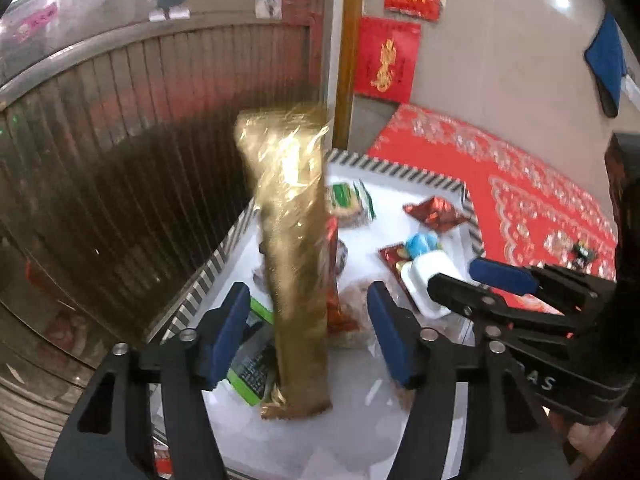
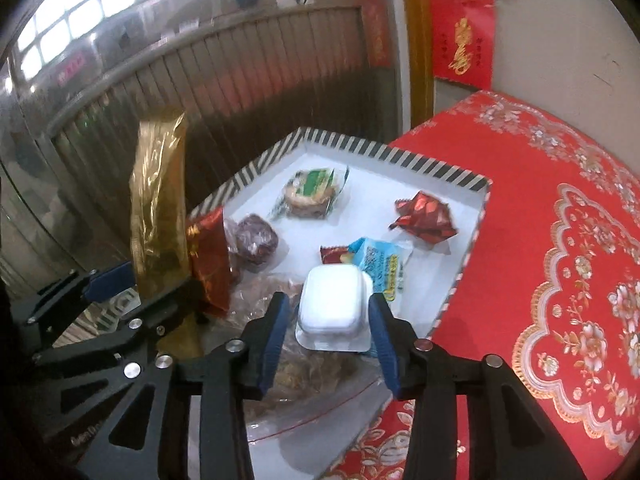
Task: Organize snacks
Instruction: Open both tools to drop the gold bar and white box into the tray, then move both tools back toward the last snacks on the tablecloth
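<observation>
Left wrist: left hand-held gripper point(image 1: 306, 332) gapes around gold packet point(image 1: 292, 248); right hand-held gripper point(image 2: 330, 330) brackets white tub point(image 2: 332, 304) loosely

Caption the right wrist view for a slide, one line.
Right gripper straddles a white plastic tub over the striped-rim white tray of wrapped snacks on a red floral cloth.

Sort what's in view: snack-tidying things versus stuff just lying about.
Job:
striped tray
gold packet
white cup
green-label cake
red foil snack
blue packet

Lying about:
red tablecloth
red wall papers
</observation>
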`<move>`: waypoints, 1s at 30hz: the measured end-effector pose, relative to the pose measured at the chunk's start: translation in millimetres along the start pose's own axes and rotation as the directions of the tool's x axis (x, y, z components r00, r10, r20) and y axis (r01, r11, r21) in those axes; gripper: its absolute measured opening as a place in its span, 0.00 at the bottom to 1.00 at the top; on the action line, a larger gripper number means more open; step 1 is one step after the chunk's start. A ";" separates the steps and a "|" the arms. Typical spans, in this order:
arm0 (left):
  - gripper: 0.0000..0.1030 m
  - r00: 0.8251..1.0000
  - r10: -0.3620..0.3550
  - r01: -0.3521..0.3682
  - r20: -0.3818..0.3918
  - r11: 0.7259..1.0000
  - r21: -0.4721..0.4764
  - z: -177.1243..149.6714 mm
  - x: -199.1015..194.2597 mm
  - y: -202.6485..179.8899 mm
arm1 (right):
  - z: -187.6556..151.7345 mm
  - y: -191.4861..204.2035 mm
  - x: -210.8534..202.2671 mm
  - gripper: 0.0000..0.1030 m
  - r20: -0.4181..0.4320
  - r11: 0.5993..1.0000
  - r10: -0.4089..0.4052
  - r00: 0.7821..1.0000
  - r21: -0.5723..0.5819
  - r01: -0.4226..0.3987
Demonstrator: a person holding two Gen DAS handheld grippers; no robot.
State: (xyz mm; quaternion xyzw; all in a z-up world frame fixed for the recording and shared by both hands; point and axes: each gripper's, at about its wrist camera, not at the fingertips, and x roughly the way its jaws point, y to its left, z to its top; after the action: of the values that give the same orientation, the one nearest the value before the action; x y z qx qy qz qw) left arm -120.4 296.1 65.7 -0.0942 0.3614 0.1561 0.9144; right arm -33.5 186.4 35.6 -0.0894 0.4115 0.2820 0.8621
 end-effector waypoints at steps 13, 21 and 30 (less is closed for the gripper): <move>0.69 0.999 0.008 -0.010 0.034 0.999 0.046 4.5 -10.8 -21.6 | -12.3 -20.8 -40.8 0.54 0.056 0.999 -0.027 0.998 0.043 0.025; 0.72 0.999 -0.040 0.037 0.028 0.994 0.102 9.9 -12.1 -61.3 | -25.9 -49.1 -68.4 0.65 0.088 0.991 -0.110 0.990 0.089 0.103; 0.72 0.994 -0.113 0.109 0.006 0.974 0.197 9.5 -13.1 -128.9 | -58.3 -114.5 -100.9 0.68 0.071 0.959 -0.210 0.975 0.208 0.192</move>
State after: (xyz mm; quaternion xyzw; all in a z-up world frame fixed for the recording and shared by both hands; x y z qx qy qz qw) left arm -77.9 175.5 89.2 -0.0223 0.3615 0.0692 0.9295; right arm -58.5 27.9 65.7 -0.0304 0.3861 0.1539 0.9090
